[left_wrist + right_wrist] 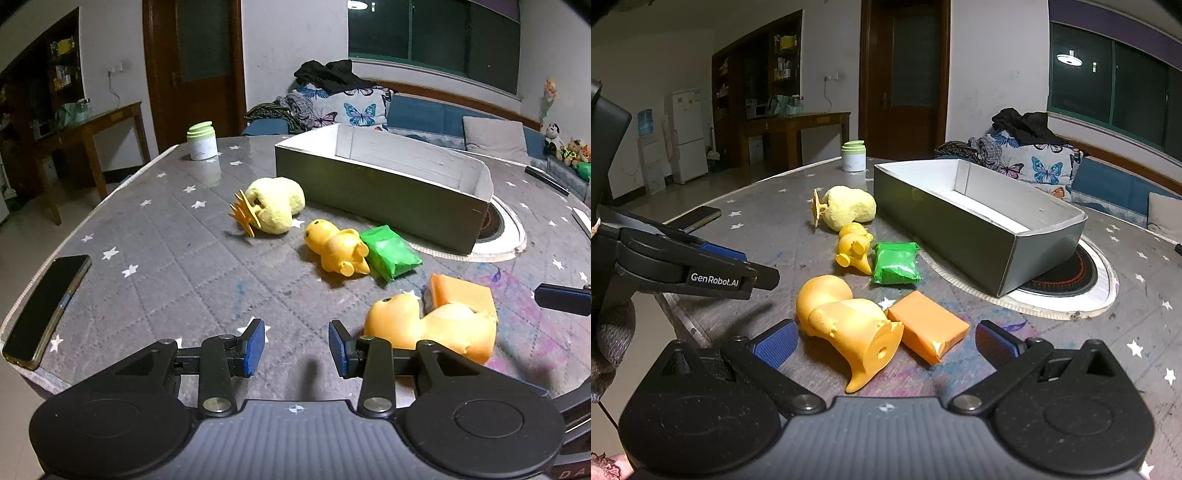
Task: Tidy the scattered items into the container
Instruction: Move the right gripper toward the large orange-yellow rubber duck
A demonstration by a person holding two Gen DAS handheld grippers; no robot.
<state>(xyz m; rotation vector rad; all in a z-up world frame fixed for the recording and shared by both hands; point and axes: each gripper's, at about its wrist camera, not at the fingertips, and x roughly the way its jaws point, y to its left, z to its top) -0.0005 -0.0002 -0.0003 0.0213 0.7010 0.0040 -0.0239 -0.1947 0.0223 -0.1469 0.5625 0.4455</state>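
A grey open box (384, 192) (942, 236) stands on the table. In front of it lie a yellow plush toy (275, 203) (849, 208), a small yellow duck (336, 247) (853, 249) and a green packet (389, 251) (895, 262). Nearer me are a large orange duck (432, 325) (849, 325) and an orange packet (461, 291) (927, 332). My right gripper (885, 343) is open wide; the large duck and orange packet lie between its fingers, untouched. My left gripper (296, 345) (750, 264) is open and empty, just left of the large duck.
A black phone (44, 306) (698, 218) lies near the table's left edge. A white jar with a green lid (201, 140) (853, 157) stands at the far side. The box rests partly on a round black cooktop (1067, 280). A sofa with cushions is behind.
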